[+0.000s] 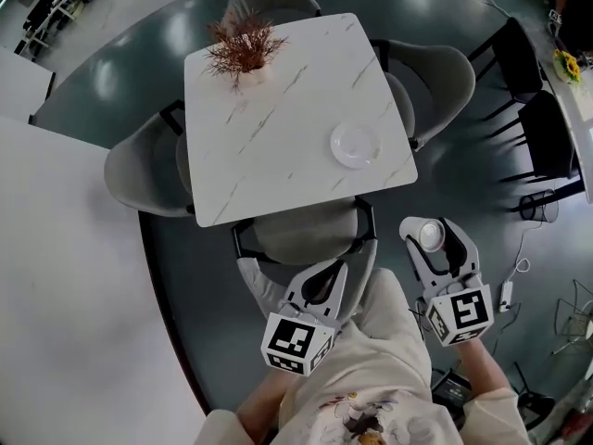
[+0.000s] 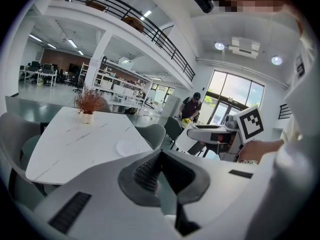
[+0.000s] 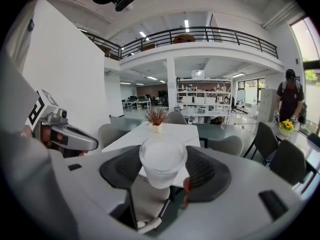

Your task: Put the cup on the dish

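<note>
R gripper (image 1: 432, 239) clamped on clear plastic cup (image 3: 163, 160), upright, prob. so it seats on dish (image 1: 355, 145), well apart on table (image 1: 278, 109). L gripper (image 1: 322, 281): jaws together, empty, spare.

White marble table (image 1: 278, 128), grey chairs (image 1: 139, 170) around; dark floor (image 1: 111, 72); mezzanine railing (image 3: 200, 34); ceiling lights (image 2: 219, 46).

worktop (image 1: 278, 128): white square top with faint marble veining, standing on a dark grey-green floor (image 1: 190, 286).
plant (image 1: 243, 46): reddish dry sprigs in a small pale pot, upright near the worktop's far-left corner.
grey chairs (image 1: 139, 170): four, one at each side of the worktop.
black chairs (image 1: 533, 128): two, well apart to the right, beside a second table (image 1: 576, 109).
yellow flowers (image 1: 567, 65): on the second table.
person (image 3: 290, 96): dark clothes, standing near the flowers.
</note>
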The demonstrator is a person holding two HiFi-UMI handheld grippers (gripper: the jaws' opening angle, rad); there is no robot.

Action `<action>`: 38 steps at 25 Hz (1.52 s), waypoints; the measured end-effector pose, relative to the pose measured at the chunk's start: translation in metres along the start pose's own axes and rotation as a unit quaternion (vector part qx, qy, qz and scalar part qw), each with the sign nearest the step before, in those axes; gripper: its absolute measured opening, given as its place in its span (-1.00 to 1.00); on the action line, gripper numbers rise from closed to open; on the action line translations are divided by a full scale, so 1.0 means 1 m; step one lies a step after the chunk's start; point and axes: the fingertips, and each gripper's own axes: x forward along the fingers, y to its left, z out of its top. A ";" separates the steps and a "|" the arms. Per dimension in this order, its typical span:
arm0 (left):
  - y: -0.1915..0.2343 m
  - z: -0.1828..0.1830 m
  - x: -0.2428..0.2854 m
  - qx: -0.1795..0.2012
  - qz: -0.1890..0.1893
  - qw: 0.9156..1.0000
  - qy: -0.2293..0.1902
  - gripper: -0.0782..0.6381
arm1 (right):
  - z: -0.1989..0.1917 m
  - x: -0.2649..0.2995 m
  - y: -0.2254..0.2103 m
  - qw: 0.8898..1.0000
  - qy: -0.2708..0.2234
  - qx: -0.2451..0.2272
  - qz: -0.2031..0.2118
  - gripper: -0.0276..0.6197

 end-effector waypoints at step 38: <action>0.106 -0.002 0.152 -0.043 0.131 0.989 -0.060 -0.76 | -0.067 0.188 -0.048 0.995 0.030 -0.036 0.087 -0.12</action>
